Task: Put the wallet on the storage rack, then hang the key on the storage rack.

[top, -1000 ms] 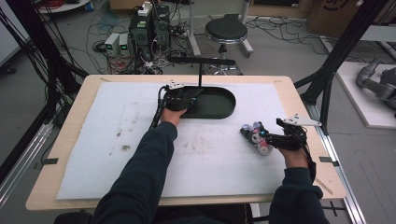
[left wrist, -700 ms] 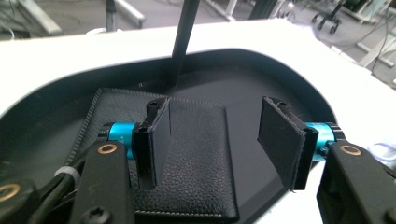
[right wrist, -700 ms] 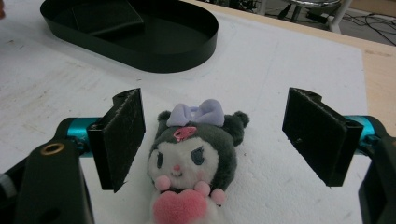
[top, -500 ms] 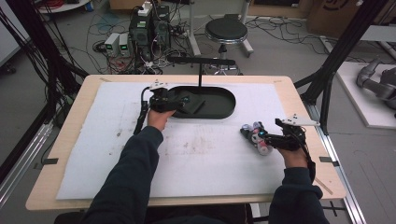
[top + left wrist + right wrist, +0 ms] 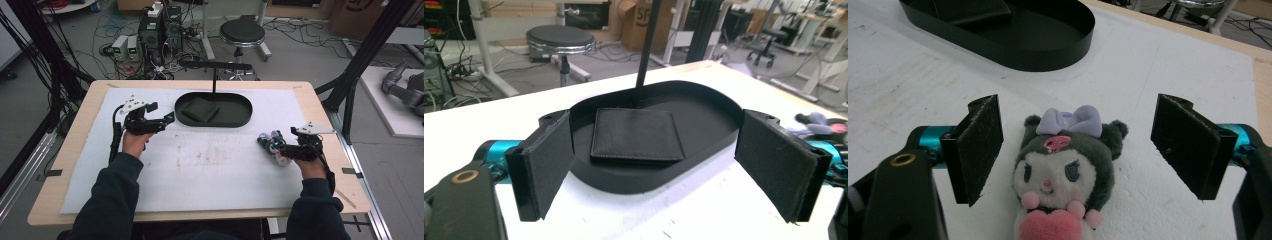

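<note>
The black wallet (image 5: 636, 135) lies flat inside the black oval tray (image 5: 235, 119), in the tray's left half as the high view shows it, just beside the foot of the thin black post (image 5: 215, 80) that rises from the tray's far rim and carries a short crossbar. The tray sits on the white mat (image 5: 200, 170) covering the tabletop (image 5: 325, 107), toward the far edge. The left tongs (image 5: 170, 119) hang just off the tray's left end, apart from it, pointing toward the tray; their jaws have just been opening and now stand wide, with nothing pressed between the pads (image 5: 549, 160). In the left gripper view the wallet shows through the gap between the jaws, farther off in the tray and untouched. The plush toy (image 5: 1065, 172), a dark-headed doll with a lilac bow, a white face and a pink heart at its chest, lies on its back on the mat, well to the right of the tray and nearer the person than the tray is. The right tongs (image 5: 265, 142) rest on the mat at the toy, jaws spread wide to either side of its head; neither pad (image 5: 980, 142) touches the plush. A person's dark sleeves (image 5: 110, 200) reach in from the near edge of the tabletop, well short of the tray.
</note>
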The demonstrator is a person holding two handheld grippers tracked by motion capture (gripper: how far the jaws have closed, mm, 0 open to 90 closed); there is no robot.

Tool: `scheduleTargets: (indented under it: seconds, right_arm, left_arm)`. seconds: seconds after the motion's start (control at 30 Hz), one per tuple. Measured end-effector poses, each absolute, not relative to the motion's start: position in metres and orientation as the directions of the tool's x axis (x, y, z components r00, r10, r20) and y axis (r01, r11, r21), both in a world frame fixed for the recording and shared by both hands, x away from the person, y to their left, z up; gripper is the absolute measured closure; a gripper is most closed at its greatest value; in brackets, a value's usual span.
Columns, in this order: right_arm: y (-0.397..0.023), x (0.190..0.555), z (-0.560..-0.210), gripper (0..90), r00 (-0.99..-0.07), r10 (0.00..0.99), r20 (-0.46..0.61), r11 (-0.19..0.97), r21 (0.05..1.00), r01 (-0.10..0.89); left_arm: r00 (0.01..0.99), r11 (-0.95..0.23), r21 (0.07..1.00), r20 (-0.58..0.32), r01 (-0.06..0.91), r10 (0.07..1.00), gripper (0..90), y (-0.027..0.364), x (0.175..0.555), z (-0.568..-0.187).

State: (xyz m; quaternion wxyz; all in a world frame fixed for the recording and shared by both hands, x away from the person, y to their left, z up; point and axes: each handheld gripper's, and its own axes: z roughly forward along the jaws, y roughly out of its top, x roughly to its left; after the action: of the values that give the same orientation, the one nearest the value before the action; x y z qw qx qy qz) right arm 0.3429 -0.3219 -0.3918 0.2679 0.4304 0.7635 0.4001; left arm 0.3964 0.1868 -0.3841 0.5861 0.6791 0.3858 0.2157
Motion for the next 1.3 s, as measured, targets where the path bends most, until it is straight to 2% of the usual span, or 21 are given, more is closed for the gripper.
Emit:
scheduleTargets:
  seconds: [0.1, 0.3, 0.5, 0.83, 1.07, 1.3]
  right_arm:
    - [-0.321, 0.342, -0.392, 21.1, -0.490, 0.869, -0.070, 0.316, 0.841, 0.439]
    - [-0.324, 0.340, -0.391, 21.1, -0.485, 0.872, -0.071, 0.310, 0.846, 0.434]
    - [-0.321, 0.339, -0.393, 21.1, -0.483, 0.872, -0.082, 0.322, 0.839, 0.439]
    - [-0.322, 0.335, -0.395, 21.1, -0.480, 0.873, -0.085, 0.327, 0.833, 0.446]
    - [-0.316, 0.334, -0.397, 21.1, -0.494, 0.861, -0.125, 0.377, 0.808, 0.453]
    - [-0.301, 0.338, -0.405, 21.1, -0.526, 0.828, -0.194, 0.470, 0.752, 0.462]
  left_arm:
    - [0.605, -0.002, 0.966, -0.161, 0.260, 0.780, 16.0, 0.196, 0.386, -0.383]
    - [0.573, -0.064, 0.970, -0.085, 0.235, 0.815, 16.0, 0.208, 0.372, -0.384]
    - [0.561, -0.085, 0.967, -0.066, 0.239, 0.825, 16.0, 0.215, 0.365, -0.392]
    - [0.558, -0.062, 0.963, -0.098, 0.261, 0.824, 16.0, 0.230, 0.361, -0.404]
    - [0.547, -0.038, 0.968, -0.107, 0.247, 0.830, 16.9, 0.235, 0.354, -0.404]
    - [0.544, -0.034, 0.955, -0.138, 0.293, 0.827, 18.3, 0.236, 0.357, -0.409]
